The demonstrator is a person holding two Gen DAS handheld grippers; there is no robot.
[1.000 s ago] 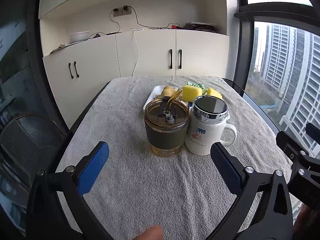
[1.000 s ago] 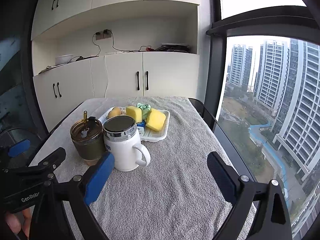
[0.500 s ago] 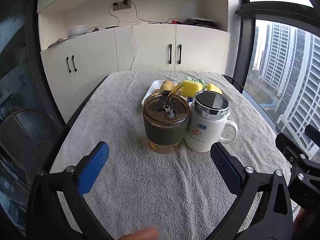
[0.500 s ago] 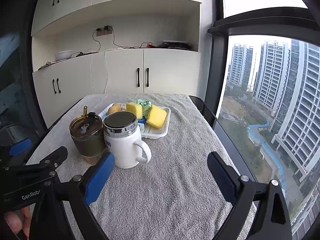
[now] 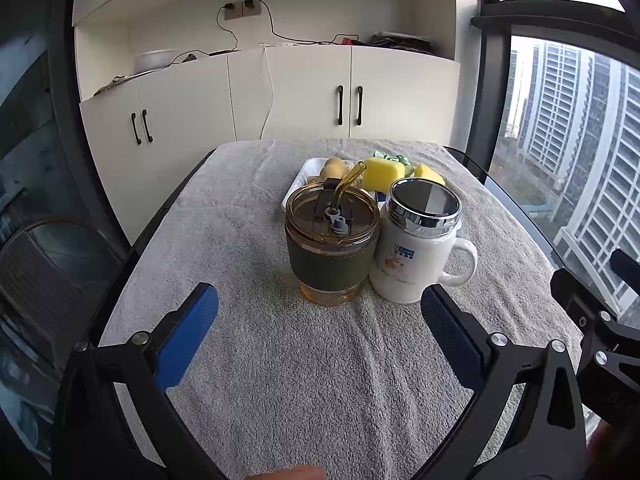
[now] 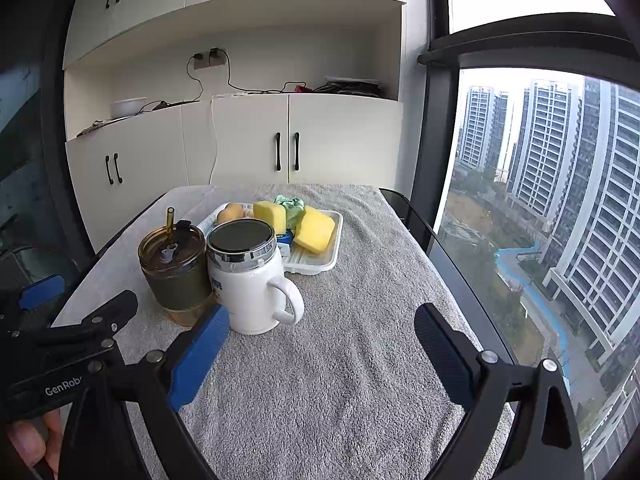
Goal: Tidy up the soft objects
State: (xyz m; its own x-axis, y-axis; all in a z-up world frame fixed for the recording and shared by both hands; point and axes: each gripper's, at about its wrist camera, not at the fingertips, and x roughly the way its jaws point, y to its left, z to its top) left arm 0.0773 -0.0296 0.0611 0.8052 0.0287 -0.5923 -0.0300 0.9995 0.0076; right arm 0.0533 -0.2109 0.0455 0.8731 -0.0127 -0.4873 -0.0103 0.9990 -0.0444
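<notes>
A grey towel point(image 6: 340, 360) covers the table; over its near end the left gripper point(image 5: 320, 320) and right gripper point(image 6: 322, 340) hang wide apart, holding nothing. Beyond stand an amber cup point(image 6: 174, 268) and white mug point(image 6: 250, 280), then the white tray point(image 6: 316, 266) holding yellow sponges point(image 6: 314, 230), a green cloth point(image 6: 290, 205) and a brownish lump point(image 6: 231, 213). With the soft things gathered there, this fits either sorting ahead or sorting finished.

Two yellow sponges point(image 6: 314, 231) and green cloth point(image 6: 291, 205) lie in white tray point(image 6: 334, 249).

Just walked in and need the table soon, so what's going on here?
A person holds a gripper in each hand; the left gripper and right gripper are both open and empty above the grey towel. Nothing is picked up yet. The yellow sponges lie in the white tray, behind the amber cup and white mug.
</notes>
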